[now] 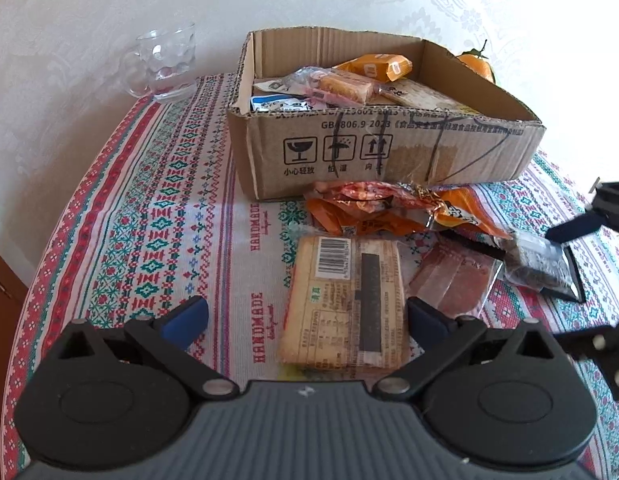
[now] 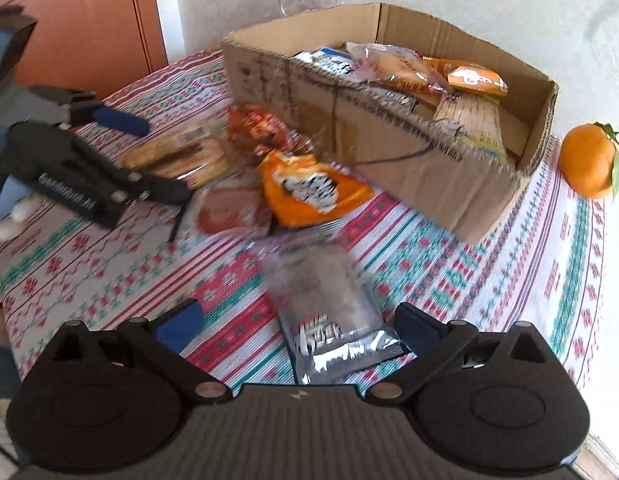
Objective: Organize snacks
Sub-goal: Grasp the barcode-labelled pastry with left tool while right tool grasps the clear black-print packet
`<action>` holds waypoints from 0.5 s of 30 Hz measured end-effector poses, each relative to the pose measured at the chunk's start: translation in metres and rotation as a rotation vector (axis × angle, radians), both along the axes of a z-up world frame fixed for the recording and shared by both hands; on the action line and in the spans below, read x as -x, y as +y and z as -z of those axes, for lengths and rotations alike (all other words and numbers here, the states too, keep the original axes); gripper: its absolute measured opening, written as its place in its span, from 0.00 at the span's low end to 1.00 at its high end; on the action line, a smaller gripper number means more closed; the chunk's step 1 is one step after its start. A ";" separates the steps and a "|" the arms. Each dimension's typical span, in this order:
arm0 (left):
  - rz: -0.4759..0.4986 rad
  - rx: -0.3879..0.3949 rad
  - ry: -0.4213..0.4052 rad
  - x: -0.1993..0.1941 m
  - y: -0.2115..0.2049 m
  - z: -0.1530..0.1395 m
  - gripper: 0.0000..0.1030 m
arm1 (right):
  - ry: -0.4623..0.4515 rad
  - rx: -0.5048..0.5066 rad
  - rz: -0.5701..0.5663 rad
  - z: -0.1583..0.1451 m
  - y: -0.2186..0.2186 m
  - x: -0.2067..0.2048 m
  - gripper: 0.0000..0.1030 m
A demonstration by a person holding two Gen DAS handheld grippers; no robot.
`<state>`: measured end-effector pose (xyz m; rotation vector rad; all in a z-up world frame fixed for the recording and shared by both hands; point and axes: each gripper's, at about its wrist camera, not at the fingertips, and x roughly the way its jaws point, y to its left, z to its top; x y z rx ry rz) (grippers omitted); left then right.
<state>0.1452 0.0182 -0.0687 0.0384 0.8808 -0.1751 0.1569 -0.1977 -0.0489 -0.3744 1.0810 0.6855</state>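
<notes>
Left gripper spread wide just above the bench, gripping nothing, with the near end of a tan biscuit pack lying flat between the blue pads. Right gripper likewise spread wide and holding nothing, a silver-and-clear packet lying between its pads, nearer the right one, though blurred. Just past the biscuit pack: a clear packet of reddish slices to its right, then crinkled orange wrappers touching the front wall of the cardboard box. Inside the box: several snacks piled, among them an orange packet toward the back. Beyond the box: a glass mug to the left by the wall, a tangerine to the right.
</notes>
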 end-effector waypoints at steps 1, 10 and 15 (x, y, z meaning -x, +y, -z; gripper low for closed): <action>0.004 0.001 -0.007 0.001 0.000 0.000 1.00 | -0.001 -0.002 0.004 -0.001 -0.001 0.005 1.00; 0.039 -0.007 -0.042 0.008 0.002 0.003 1.00 | -0.018 -0.007 0.028 -0.003 -0.001 0.013 1.00; 0.030 -0.010 -0.038 0.007 0.001 0.003 1.00 | -0.027 -0.014 0.028 -0.004 -0.002 0.014 1.00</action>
